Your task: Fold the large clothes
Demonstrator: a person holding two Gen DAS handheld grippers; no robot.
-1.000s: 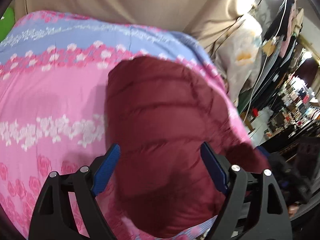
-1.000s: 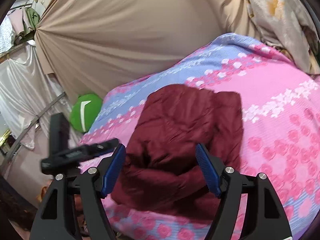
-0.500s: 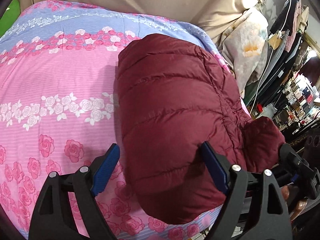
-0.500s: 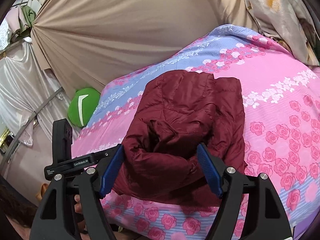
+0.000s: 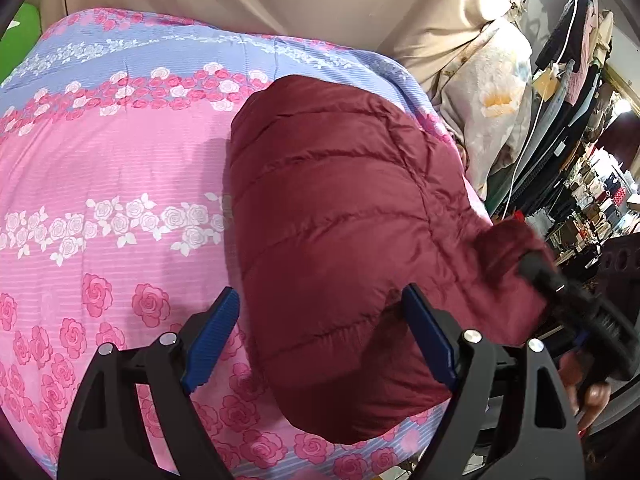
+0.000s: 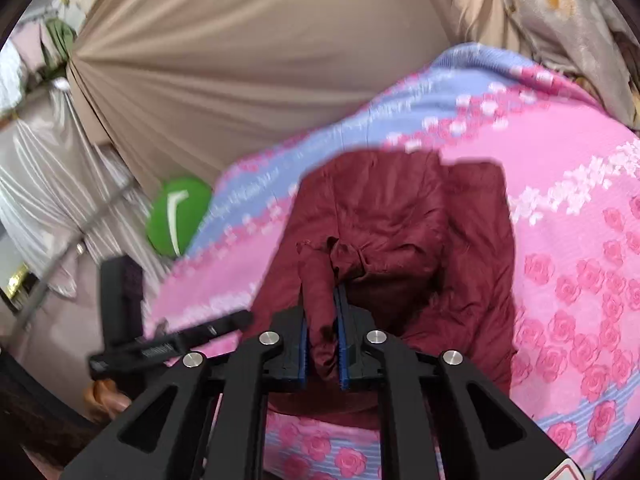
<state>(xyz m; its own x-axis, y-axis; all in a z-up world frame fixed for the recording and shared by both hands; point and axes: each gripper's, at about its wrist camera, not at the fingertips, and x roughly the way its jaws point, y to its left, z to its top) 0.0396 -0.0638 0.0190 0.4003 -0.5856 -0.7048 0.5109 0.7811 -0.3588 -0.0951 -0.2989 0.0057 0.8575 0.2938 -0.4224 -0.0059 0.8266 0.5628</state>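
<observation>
A dark red quilted puffer jacket [image 5: 344, 216] lies partly folded on a pink and blue floral bedsheet [image 5: 112, 168]. My left gripper [image 5: 320, 336] is open and empty, hovering over the jacket's near edge. My right gripper [image 6: 322, 312] is shut on a bunched fold of the jacket [image 6: 384, 216], near its front edge. In the left wrist view the right gripper [image 5: 536, 268] shows at the jacket's right side, blurred.
A beige curtain [image 6: 248, 72] hangs behind the bed. A green ball [image 6: 176, 216] sits at the bed's far left. A floral cloth [image 5: 492, 100] and racks of hanging clothes [image 5: 580, 92] stand to the right. The bed's front edge [image 6: 340, 452] is close below the grippers.
My right gripper has shut on a fold of the jacket; it was open half a second ago. The left gripper has stayed open over the jacket's near edge.
</observation>
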